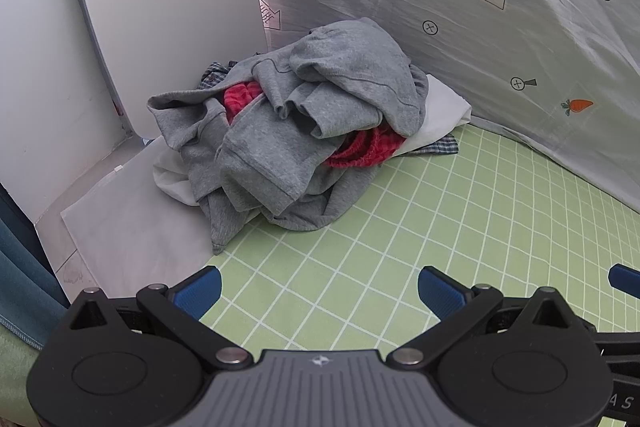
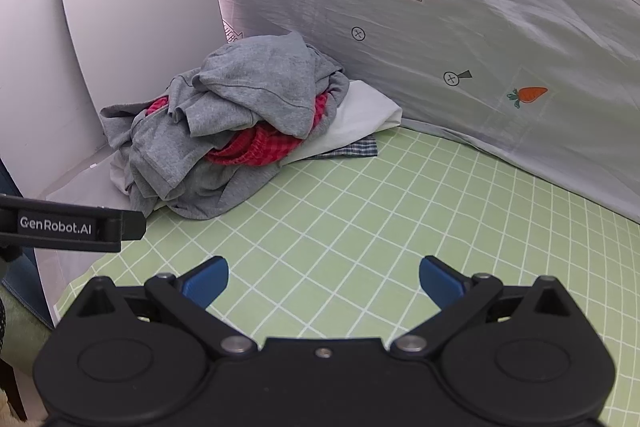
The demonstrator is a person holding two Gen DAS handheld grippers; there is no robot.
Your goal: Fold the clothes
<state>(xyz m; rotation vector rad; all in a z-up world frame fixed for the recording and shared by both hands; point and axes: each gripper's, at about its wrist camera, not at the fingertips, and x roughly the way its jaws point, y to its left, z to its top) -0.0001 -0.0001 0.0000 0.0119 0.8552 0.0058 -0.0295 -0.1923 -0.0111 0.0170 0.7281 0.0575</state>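
A heap of crumpled clothes lies at the far left of the bed. A grey top [image 1: 296, 107] [image 2: 244, 95] covers most of it. Red checked cloth [image 1: 360, 149] [image 2: 256, 149] shows through, with a white garment [image 1: 444, 109] [image 2: 360, 115] and a blue plaid piece [image 2: 352, 149] underneath. My left gripper [image 1: 320, 293] is open over the green checked sheet [image 1: 440, 219], well short of the heap, nothing between its blue pads. My right gripper [image 2: 324, 283] is open too, over the same sheet [image 2: 400, 207], empty.
A grey duvet [image 1: 480, 27] [image 2: 440, 27] printed with carrots and arrows rises behind and to the right. A white headboard panel [image 1: 160, 7] [image 2: 132, 7] stands at the left. The left tool's black finger [image 2: 72, 227] reaches in from the left edge of the right wrist view.
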